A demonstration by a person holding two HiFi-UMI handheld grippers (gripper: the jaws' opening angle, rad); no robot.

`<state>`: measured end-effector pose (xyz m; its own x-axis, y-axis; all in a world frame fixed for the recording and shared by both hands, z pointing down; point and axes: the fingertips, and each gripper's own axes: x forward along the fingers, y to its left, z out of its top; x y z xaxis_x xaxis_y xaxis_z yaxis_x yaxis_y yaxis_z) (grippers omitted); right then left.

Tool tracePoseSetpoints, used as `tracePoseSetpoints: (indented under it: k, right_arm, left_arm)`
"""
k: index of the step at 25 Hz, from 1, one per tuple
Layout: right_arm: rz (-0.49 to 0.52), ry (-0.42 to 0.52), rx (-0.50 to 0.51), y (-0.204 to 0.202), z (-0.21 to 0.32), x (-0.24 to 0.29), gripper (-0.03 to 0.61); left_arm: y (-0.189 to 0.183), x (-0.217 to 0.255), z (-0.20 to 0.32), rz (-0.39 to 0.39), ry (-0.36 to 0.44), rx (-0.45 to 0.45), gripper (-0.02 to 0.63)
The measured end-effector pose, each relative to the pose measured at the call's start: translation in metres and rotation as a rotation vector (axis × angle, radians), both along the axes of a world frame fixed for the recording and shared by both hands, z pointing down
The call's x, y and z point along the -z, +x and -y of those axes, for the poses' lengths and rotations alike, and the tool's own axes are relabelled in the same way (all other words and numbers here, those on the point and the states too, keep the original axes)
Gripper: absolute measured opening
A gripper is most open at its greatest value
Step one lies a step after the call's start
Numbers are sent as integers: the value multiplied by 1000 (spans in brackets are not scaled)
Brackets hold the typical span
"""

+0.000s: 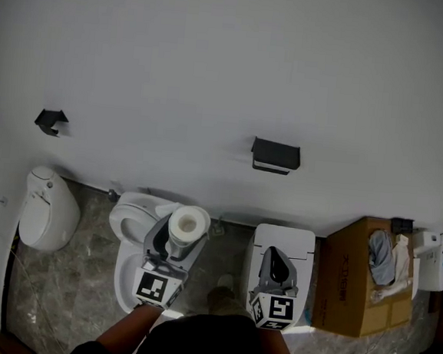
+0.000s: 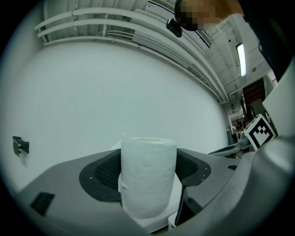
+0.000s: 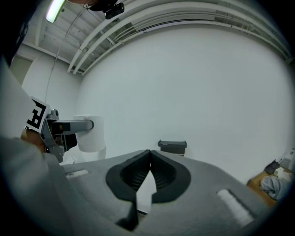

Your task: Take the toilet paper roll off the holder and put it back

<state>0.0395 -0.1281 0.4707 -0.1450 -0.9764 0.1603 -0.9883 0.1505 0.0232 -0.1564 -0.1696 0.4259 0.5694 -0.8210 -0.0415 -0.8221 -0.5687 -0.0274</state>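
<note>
A white toilet paper roll [image 1: 189, 224] stands upright between the jaws of my left gripper [image 1: 179, 238], which is shut on it; the left gripper view shows the roll [image 2: 148, 177] pressed by both dark pads. The roll [image 3: 90, 134] also appears at the left of the right gripper view, held clear of the wall. A black holder [image 1: 275, 155] is mounted on the white wall, right of and beyond the roll, and shows as a small dark bracket, the holder [image 3: 172, 146], straight ahead of my right gripper [image 3: 149, 162]. My right gripper [image 1: 277, 263] is shut with nothing in it.
Below are a white toilet bowl [image 1: 136, 213] under the left gripper and a white toilet tank lid [image 1: 302, 245] under the right. A urinal-like white fixture [image 1: 47, 209] stands left. A cardboard box [image 1: 355, 277] with cloth sits right. A second black bracket [image 1: 51, 121] is on the wall at left.
</note>
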Motion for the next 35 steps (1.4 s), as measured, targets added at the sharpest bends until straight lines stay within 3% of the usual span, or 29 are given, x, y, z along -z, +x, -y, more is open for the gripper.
tracePoseSetpoints:
  k: [3, 9, 21, 35]
  right_arm:
    - [23, 17, -17, 16, 20, 1, -2]
    - [52, 45, -24, 43, 65, 3, -2]
    - [28, 56, -47, 102, 135, 3, -2]
    - [84, 14, -53, 139, 187, -20, -2]
  left_arm:
    - [23, 2, 25, -8, 23, -39, 337]
    - [68, 12, 83, -76, -6, -90, 337]
    - [162, 22, 184, -70, 19, -176, 337]
    - [232, -28, 272, 99, 18, -196, 337]
